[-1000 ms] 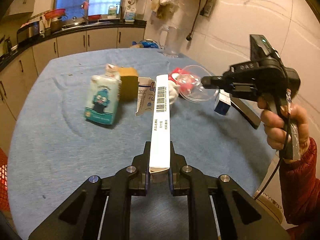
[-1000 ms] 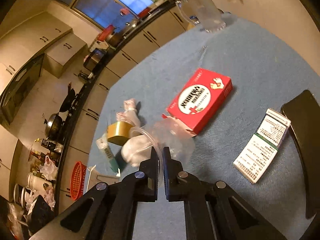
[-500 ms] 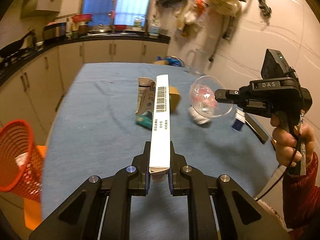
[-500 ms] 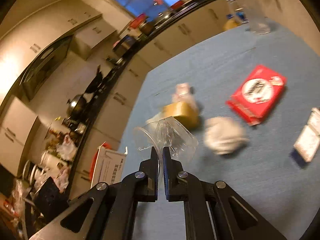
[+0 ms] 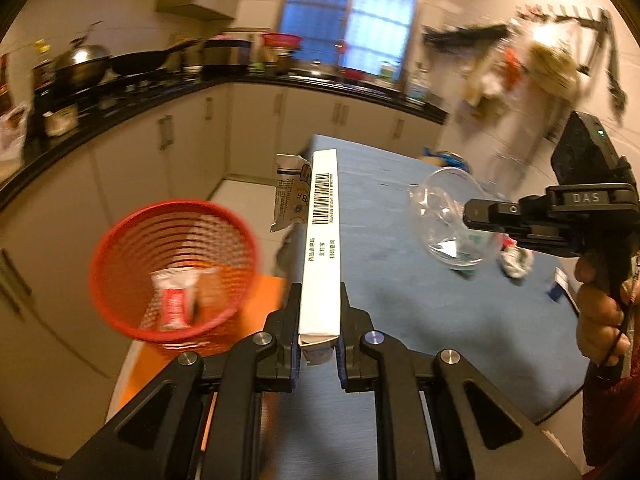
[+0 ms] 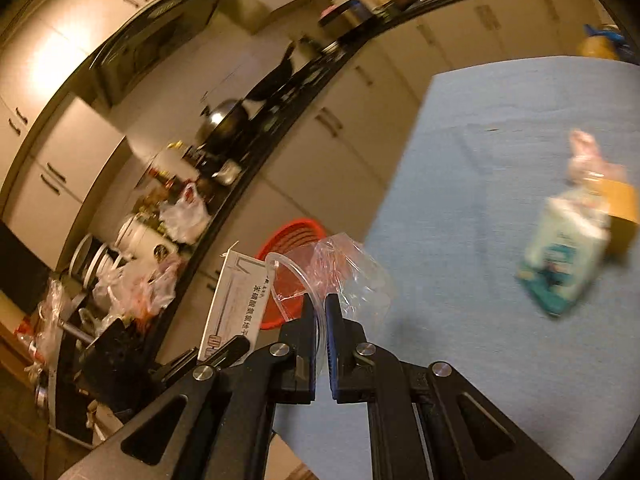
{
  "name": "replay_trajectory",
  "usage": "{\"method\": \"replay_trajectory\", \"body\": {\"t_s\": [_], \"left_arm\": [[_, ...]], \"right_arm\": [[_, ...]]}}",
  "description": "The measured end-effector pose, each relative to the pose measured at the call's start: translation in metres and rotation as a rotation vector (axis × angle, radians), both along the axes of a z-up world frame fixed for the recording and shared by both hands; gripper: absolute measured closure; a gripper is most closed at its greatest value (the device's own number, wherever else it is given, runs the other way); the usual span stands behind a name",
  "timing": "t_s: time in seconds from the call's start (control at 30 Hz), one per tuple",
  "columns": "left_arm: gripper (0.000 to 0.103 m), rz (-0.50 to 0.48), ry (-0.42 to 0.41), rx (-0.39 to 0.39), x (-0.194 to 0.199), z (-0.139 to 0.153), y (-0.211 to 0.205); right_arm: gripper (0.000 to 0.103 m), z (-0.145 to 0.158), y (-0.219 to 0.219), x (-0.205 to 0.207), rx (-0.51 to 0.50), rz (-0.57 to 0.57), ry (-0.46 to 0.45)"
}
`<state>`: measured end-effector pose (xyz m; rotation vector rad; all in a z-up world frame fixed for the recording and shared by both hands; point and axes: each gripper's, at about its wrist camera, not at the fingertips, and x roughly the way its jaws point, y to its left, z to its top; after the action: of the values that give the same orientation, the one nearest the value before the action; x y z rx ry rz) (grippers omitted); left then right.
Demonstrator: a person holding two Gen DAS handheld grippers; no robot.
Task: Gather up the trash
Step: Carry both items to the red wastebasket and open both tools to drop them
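Left gripper (image 5: pixel 319 322) clamped on a long white box (image 5: pixel 321 240), barcode side up, box sticking straight out between the fingers, near end pinched between the pads. A white printed carton (image 5: pixel 289 192) pokes out just behind the box's far end on the left; whether held with it or apart, cannot tell. Box hangs past the edge of the blue-covered table (image 5: pixel 400 280), beside the rim of the red mesh basket (image 5: pixel 172 264) down on the left. Basket sits on the floor below table level, holding a white-and-red packet (image 5: pixel 174 300).

Right gripper (image 6: pixel 319 312) pinched tight on the rim of a clear plastic cup (image 6: pixel 348 272), crumpled film on it, cup held out in front of the fingers. In the left wrist view the same cup (image 5: pixel 448 220) is seen in the air over the table, the right gripper (image 5: pixel 486 214) gripped by a hand (image 5: pixel 600 316) with a red sleeve (image 5: pixel 612 412). In the right wrist view the red mesh basket (image 6: pixel 292 240) shows just behind the cup, off the table edge, with the white box (image 6: pixel 236 304) to its left.

On the table (image 6: pixel 460 200): white-and-teal pack (image 6: pixel 564 256) touching a brown tape roll (image 6: pixel 622 208), blurred. Crumpled white wrapper (image 5: pixel 516 260) and a small blue-white box (image 5: pixel 560 286) near the far right edge.
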<state>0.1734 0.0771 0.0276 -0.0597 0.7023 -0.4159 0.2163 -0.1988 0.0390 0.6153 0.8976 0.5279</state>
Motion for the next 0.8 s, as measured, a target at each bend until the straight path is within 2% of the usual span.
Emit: {"method": "replay_trajectory", "body": {"t_s": [0.2,0.43,0.67,0.8], "left_arm": [[0.09,0.099,0.014,0.011,0.02,-0.006,0.047],[0.09,0.192,0.052,-0.001,0.048,-0.021,0.085],[0.09,0.264,0.12,-0.046,0.077,-0.04,0.1],[0.09,0.288,0.129,-0.076,0.086,-0.045,0.106]], "right_arm": [[0.097,-0.006,0.055,0.036,0.035,0.093,0.013],[0.097,-0.028,0.099,0.08,0.039,0.13,0.06],[0.097,-0.046,0.129,0.11,0.04,0.136,0.1],[0.097,-0.055,0.139,0.119,0.042,0.138,0.124]]}}
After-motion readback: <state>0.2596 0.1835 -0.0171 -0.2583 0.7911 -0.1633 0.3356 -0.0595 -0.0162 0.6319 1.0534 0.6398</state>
